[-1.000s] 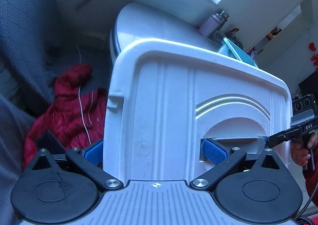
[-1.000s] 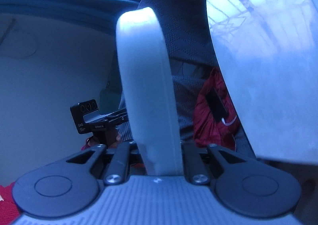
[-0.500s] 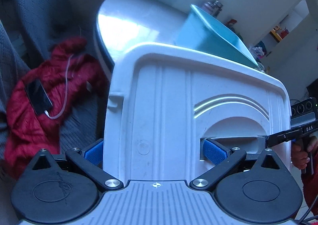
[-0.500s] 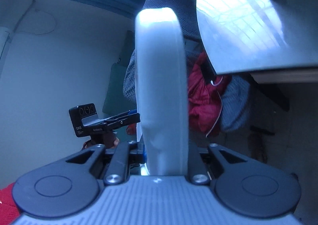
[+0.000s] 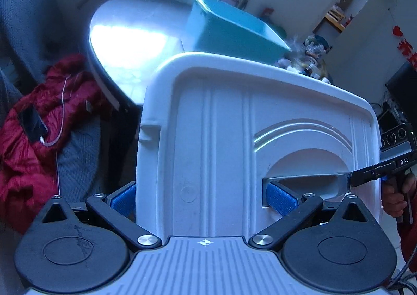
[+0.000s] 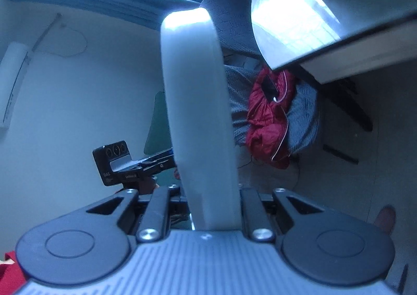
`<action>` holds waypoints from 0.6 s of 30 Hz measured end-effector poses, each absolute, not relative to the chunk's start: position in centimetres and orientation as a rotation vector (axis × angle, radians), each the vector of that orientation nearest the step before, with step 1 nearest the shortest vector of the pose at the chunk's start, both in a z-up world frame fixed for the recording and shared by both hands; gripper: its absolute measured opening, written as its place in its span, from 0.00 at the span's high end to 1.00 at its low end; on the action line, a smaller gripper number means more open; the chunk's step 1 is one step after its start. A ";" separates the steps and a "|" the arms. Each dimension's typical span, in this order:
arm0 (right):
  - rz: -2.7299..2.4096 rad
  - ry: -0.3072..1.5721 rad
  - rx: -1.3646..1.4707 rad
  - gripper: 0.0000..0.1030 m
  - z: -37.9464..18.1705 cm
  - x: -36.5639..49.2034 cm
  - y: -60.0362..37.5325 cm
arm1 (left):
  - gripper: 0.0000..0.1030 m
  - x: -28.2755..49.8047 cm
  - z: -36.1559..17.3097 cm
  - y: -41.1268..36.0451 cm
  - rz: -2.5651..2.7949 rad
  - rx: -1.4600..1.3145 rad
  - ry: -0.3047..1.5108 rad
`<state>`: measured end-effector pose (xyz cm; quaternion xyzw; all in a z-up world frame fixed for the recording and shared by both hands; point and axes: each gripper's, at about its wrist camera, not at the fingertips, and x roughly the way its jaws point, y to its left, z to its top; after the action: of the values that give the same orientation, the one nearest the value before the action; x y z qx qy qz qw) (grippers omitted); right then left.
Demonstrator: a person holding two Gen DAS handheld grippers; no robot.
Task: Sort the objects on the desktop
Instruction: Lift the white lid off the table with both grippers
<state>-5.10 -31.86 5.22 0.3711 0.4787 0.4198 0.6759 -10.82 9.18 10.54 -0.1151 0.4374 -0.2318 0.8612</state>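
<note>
A large white plastic lid (image 5: pixel 221 138) fills the left wrist view, held upright beside the table. My left gripper (image 5: pixel 203 197) is shut on it: one blue pad (image 5: pixel 122 198) at its left edge, the other (image 5: pixel 280 200) inside its handle recess. My right gripper (image 6: pixel 208 206) is shut on the lid's edge (image 6: pixel 195 102), seen end-on in the right wrist view. The right gripper also shows at the lid's right side (image 5: pixel 375 171). A teal bin (image 5: pixel 232 32) stands on the round white table (image 5: pixel 130 42).
A red jacket (image 5: pixel 39 144) with a phone (image 5: pixel 32 123) and white cable lies on a grey chair (image 5: pixel 28 21) left of the table. Small clutter (image 5: pixel 310 58) sits behind the lid near the bin. The table's underside and edge (image 6: pixel 338 60) are at upper right.
Both grippers have moved with the lid. The view has swung so that the table top and teal bin now show more fully; the jacket has shifted left. Grips unchanged.
</note>
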 end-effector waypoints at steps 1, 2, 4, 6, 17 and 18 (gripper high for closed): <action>0.944 1.079 0.838 0.84 4.8 -5.7 -31.9 | 0.01 -11.8 10.5 9.0 -0.488 -0.234 0.918; 0.942 1.085 0.843 0.84 4.6 -6.4 -32.0 | 0.01 -12.8 10.4 8.7 -0.485 -0.230 0.920; 0.935 1.100 0.854 0.84 4.3 -7.9 -32.2 | 0.01 -14.3 9.9 8.6 -0.479 -0.240 0.937; 0.934 1.110 0.862 0.84 3.7 -9.3 -32.4 | 0.01 -15.8 9.5 8.3 -0.478 -0.248 0.957; 0.928 1.135 0.918 0.84 4.2 -13.4 -36.0 | 0.01 -20.6 8.8 5.4 -0.453 -0.226 0.997; 0.933 1.136 0.916 0.84 4.1 -13.2 -36.1 | 0.01 -20.8 8.8 5.1 -0.446 -0.228 0.997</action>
<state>-13.18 -36.10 4.07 0.4028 0.4997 0.4102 0.6479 -20.82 5.08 8.76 -0.1084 0.4729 -0.2118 0.8484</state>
